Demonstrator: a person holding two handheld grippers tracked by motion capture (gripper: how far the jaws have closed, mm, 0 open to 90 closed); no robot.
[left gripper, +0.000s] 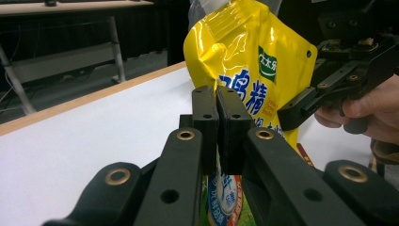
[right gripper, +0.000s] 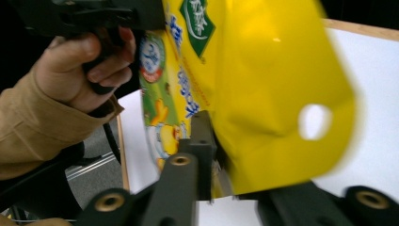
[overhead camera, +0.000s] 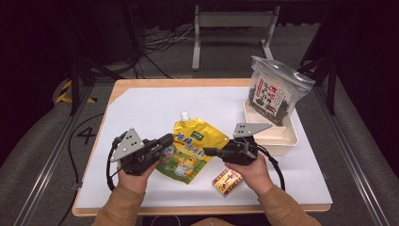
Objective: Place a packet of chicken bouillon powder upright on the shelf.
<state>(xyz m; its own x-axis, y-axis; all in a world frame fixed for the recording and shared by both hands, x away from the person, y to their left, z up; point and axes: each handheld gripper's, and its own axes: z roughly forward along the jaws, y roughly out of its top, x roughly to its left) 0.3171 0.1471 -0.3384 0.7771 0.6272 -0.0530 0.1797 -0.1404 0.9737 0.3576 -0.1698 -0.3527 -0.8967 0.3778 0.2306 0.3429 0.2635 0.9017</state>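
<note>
White table [overhead camera: 141, 113], yellow pouch [overhead camera: 193, 148] pinched between left tongs [overhead camera: 165, 141] and right tongs [overhead camera: 209, 151], both clamping its edges.

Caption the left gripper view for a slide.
Left gripper clamped on the edge of a yellow spouted pouch, the right gripper gripping its far side.

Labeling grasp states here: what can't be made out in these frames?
- Right gripper view: one jaw of the right gripper is hidden behind the yellow pouch.
- Left gripper view: the pouch's spout is cut off by the top edge.
- High view: print on the small red box is too small to read.
</note>
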